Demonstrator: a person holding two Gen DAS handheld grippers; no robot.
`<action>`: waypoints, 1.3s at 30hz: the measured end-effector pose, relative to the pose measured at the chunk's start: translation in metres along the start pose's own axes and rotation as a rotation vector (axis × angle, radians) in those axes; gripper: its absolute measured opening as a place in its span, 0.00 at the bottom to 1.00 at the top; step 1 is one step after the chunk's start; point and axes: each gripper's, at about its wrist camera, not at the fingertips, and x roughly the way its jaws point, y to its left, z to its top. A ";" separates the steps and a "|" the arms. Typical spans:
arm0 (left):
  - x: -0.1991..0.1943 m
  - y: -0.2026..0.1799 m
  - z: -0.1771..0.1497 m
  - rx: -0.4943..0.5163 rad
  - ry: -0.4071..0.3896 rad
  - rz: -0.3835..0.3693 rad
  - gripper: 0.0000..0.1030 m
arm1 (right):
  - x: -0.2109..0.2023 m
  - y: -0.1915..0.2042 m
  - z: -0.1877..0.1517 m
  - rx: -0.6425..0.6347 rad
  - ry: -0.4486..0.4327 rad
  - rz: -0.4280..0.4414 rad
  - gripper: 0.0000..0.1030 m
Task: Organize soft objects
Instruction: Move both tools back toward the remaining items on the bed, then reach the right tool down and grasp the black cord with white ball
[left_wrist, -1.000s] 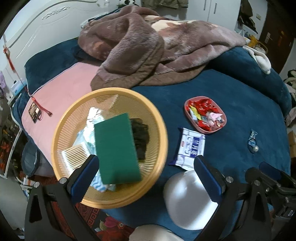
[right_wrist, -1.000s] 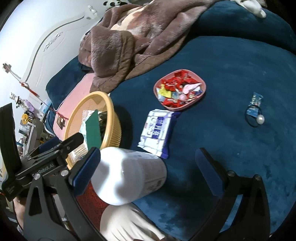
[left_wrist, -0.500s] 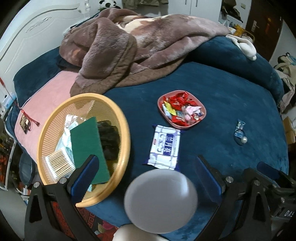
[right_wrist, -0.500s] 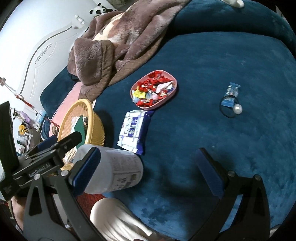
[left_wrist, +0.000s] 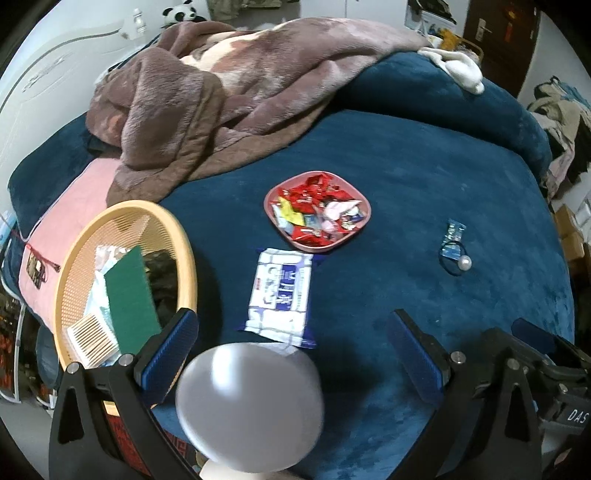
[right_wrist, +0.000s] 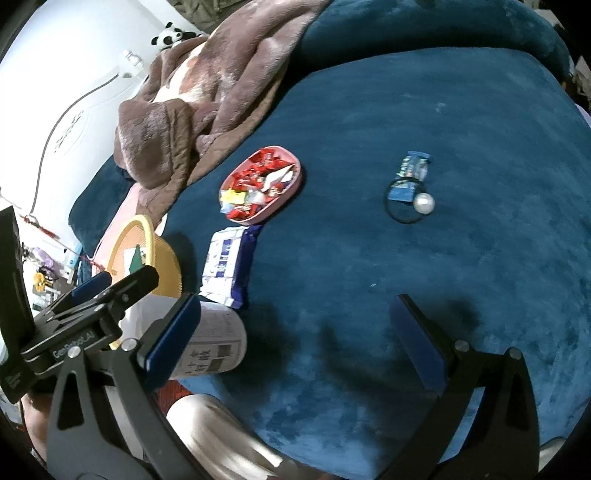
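Observation:
A white and blue tissue pack (left_wrist: 281, 295) lies on the blue bed cover, also in the right wrist view (right_wrist: 229, 266). A yellow basket (left_wrist: 74, 258) at the left holds a green sponge (left_wrist: 129, 295), a dark cloth and cotton swabs; it shows in the right wrist view (right_wrist: 162, 258). A black hair tie with a pearl (left_wrist: 456, 260) lies on a small blue packet at the right, also in the right wrist view (right_wrist: 410, 201). My left gripper (left_wrist: 293, 354) is open and empty above a white container (left_wrist: 251, 402). My right gripper (right_wrist: 295, 339) is open and empty over bare cover.
A pink dish of red sweets (left_wrist: 317, 210) sits mid-bed, also in the right wrist view (right_wrist: 260, 184). A brown blanket (left_wrist: 221, 92) is heaped at the back. A pink pillow (left_wrist: 70, 206) lies left. The white container (right_wrist: 214, 343) lies at the bed's near edge.
Both grippers have moved right, away from the basket and along the bed. The basket has slid left in both views. Both stay open and empty.

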 end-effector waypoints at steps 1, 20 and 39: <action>0.001 -0.004 0.000 0.007 0.001 -0.003 0.99 | 0.000 -0.004 0.000 0.004 0.000 -0.003 1.00; 0.026 -0.062 0.004 0.093 0.044 -0.051 0.99 | -0.004 -0.073 0.001 0.116 0.002 -0.054 1.00; 0.067 -0.106 0.008 0.135 0.095 -0.115 0.99 | 0.025 -0.112 0.013 0.162 0.019 -0.115 1.00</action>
